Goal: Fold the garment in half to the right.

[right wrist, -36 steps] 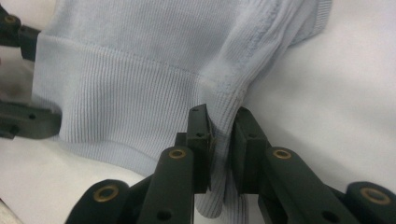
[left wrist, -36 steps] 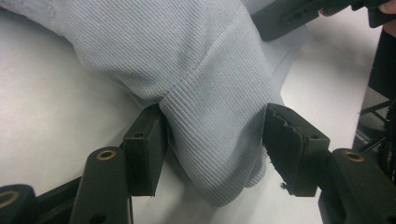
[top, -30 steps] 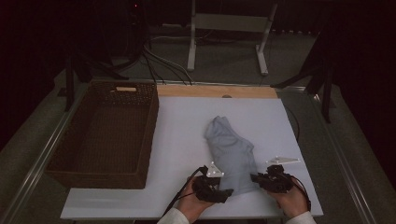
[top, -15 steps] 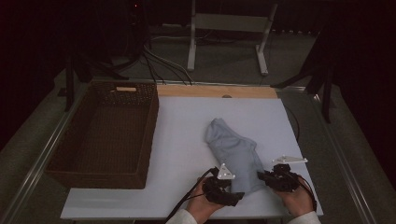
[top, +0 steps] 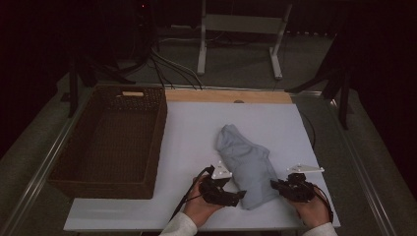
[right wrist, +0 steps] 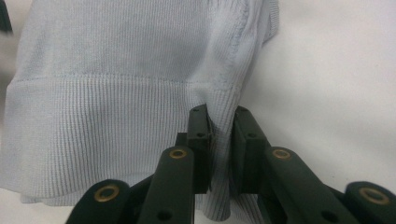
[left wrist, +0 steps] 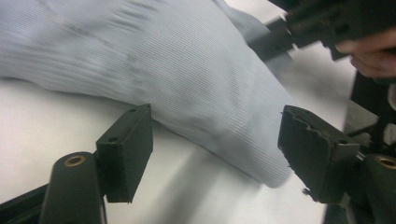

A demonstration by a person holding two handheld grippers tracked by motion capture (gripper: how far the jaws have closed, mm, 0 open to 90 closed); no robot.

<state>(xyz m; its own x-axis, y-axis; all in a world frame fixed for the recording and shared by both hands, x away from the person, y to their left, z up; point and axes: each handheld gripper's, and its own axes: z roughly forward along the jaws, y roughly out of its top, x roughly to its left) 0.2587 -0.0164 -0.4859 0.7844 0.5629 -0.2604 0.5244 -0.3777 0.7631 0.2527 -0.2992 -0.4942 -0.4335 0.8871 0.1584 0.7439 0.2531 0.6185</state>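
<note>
Right gripper (right wrist: 220, 140) pinches the sweater (top: 248, 164) hem; left gripper (left wrist: 215, 149), its jaws just opening, spreads beside that hem. It should bite deep before lifting.

Pale blue-grey knit garment (top: 247, 164), ribbed weave, folded into a long bundle lying flat on the white table (top: 192, 132), well right of the wicker basket (top: 110, 142). It runs diagonally: narrow rounded end points to the table's far side, wider end with the ribbed hem band (right wrist: 93, 126) sits at the near edge (hem faces the person). Surface is mostly smooth, soft creases near the far end. One hem corner (right wrist: 222, 121) is gathered into a raised vertical fold, lifted off the flat part; the rest rests on the table.
</note>
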